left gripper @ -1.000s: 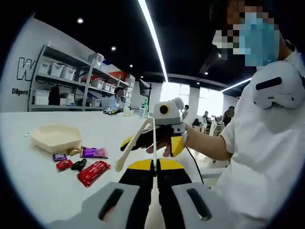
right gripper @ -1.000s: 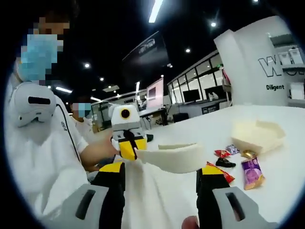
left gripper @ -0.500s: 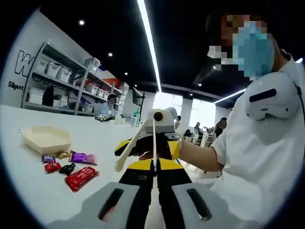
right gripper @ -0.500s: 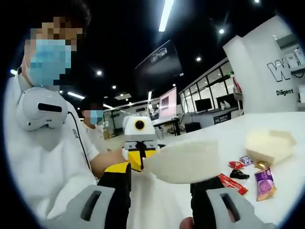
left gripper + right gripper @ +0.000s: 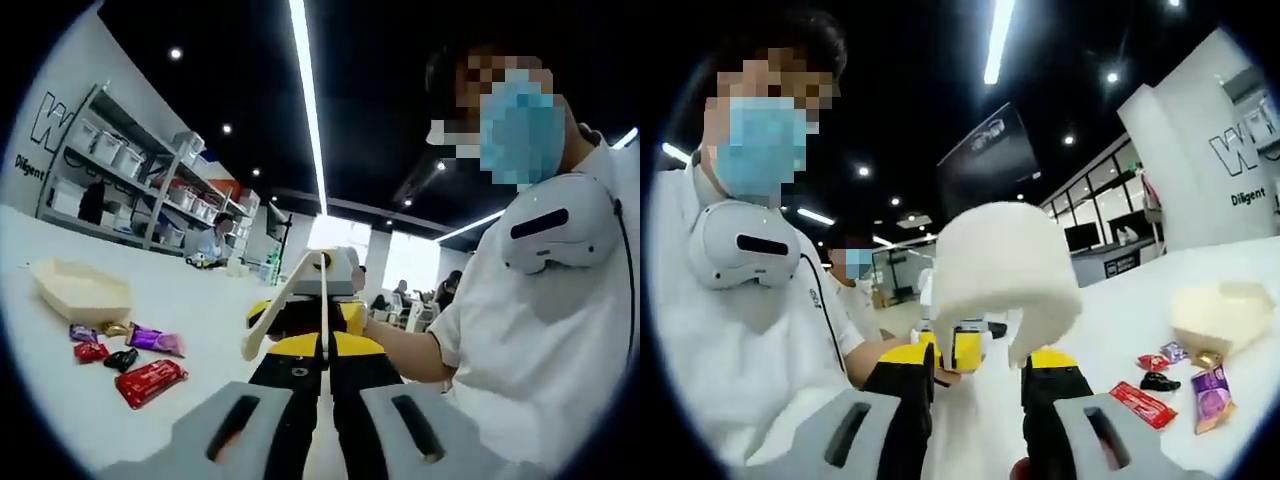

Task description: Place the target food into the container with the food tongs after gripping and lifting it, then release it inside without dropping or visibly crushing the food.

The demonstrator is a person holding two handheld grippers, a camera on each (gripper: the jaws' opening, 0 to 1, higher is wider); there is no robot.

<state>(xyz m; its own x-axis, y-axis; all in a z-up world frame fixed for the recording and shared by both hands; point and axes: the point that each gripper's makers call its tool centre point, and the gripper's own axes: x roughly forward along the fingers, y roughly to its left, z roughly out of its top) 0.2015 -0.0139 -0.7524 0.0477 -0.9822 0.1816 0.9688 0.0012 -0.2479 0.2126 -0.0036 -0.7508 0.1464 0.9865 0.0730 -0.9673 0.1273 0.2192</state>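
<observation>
two yellow-and-black grippers are facing each other above the white table (image 5: 200,300), with the left gripper (image 5: 322,350) closing its jaws on one thin arm of the cream plastic food tongs (image 5: 290,300), and the right gripper (image 5: 975,365) clamping the wide curved end of those tongs (image 5: 1005,270) between its jaws. several wrapped snacks, among them a red rectangular bar (image 5: 150,382) and a purple packet (image 5: 155,340), are lying on the table beside the cream hexagonal paper container (image 5: 80,290).
</observation>
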